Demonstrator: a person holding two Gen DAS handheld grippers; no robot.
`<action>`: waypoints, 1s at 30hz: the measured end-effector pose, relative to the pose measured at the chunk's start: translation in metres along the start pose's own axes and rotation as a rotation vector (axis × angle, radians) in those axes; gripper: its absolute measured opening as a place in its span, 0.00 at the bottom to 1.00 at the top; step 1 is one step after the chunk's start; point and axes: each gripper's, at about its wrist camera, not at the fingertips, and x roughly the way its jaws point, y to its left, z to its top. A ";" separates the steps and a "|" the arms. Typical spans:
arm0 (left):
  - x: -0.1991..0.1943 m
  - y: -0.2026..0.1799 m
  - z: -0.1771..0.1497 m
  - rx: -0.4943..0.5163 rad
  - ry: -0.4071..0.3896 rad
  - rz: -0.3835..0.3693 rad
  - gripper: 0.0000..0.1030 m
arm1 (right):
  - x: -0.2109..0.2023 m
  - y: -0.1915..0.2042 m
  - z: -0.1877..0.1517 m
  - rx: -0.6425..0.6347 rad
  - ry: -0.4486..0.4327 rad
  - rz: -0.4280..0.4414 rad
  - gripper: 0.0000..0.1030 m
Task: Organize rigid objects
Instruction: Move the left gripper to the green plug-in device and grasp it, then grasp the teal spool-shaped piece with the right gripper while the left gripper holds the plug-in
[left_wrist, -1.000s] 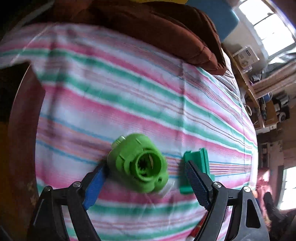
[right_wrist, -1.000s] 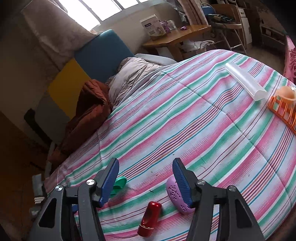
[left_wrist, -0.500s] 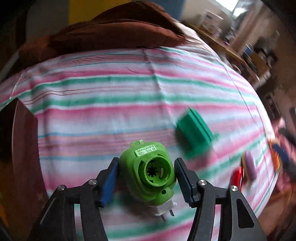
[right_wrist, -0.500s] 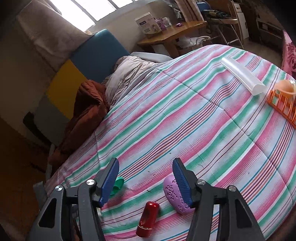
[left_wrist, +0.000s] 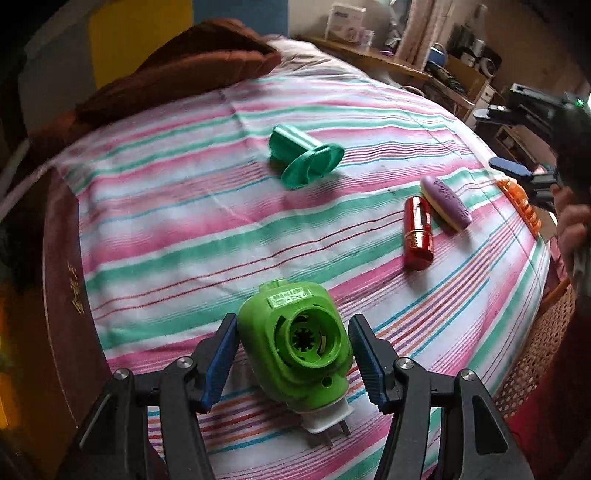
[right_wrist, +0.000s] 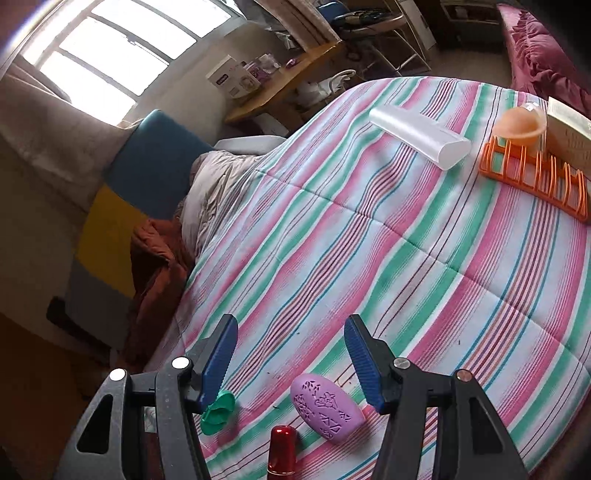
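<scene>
L gripper (left_wrist: 291, 356) just closed on green plug-in device (left_wrist: 295, 343), held btwn its pads.

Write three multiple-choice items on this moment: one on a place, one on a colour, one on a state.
1. The purple case lies:
A. beside the red tube
B. on the floor
C. on the desk

2. The rack is:
A. blue
B. orange
C. white

3. The right gripper is:
A. shut on the tube
B. open, with nothing held
C. shut on the case

Key:
1. A, the two lie side by side on the bedspread.
2. B, its bars are plainly orange.
3. B, its pads stand apart over bare cloth.
</scene>
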 end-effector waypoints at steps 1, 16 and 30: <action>0.002 0.004 0.001 -0.024 0.016 -0.006 0.60 | 0.002 0.003 -0.002 -0.019 0.007 -0.007 0.59; 0.009 -0.010 -0.005 0.054 -0.039 0.051 0.58 | 0.028 0.047 -0.026 -0.272 0.118 -0.036 0.59; 0.008 -0.009 -0.016 0.084 -0.080 0.051 0.58 | 0.070 0.139 -0.083 -0.645 0.373 0.027 0.53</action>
